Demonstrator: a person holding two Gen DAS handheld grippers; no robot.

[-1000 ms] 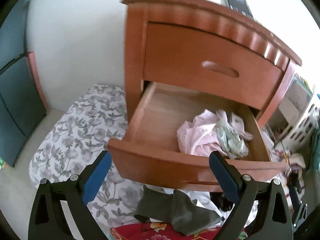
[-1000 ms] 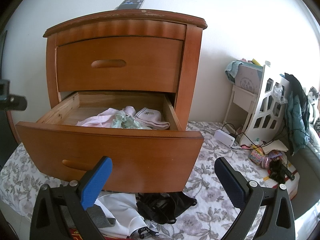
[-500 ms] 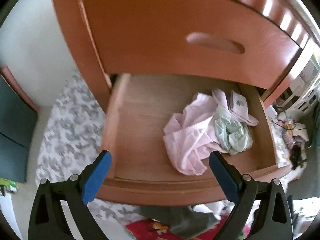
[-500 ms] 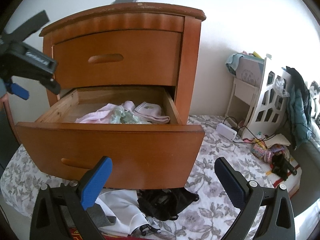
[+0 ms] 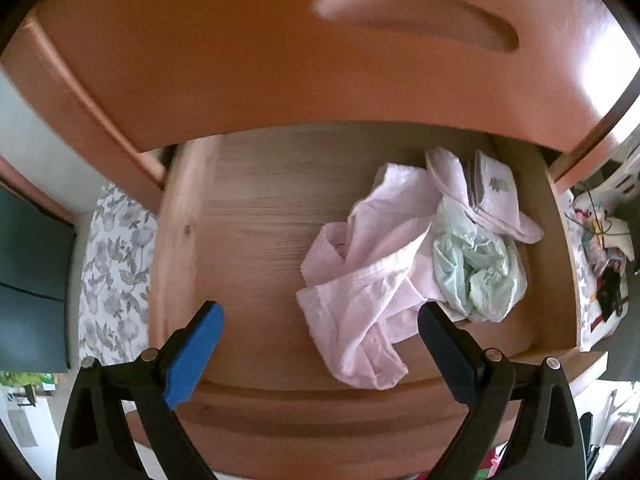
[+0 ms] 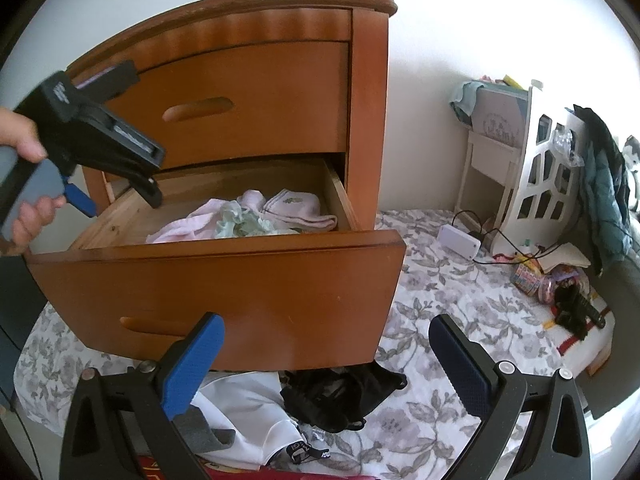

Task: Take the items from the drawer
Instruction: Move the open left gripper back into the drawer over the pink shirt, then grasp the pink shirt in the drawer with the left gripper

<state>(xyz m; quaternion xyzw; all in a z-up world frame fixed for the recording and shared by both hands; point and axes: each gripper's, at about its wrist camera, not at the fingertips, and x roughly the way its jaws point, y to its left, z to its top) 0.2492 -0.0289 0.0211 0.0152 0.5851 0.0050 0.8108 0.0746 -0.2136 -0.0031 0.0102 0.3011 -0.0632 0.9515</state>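
Over the open lower drawer (image 5: 256, 240) the left hand-held gripper (image 5: 316, 344) hovers, jaws apart, empty. Rightward lie one pink garment (image 5: 360, 280), one pale green piece (image 5: 476, 276) and one folded sock pair (image 5: 496, 196), overlapping. Pinching the pink could drag the green along. Farther right, the right hand-held gripper (image 6: 324, 356) hangs spread, outside.

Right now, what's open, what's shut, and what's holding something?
Bottom drawer: pulled open, clothes inside.
Top drawer: shut.
Left gripper: open, holding nothing, over the drawer.
Right gripper: open, holding nothing.
Pink garment: crumpled in the drawer.
Green garment: bunched beside it.
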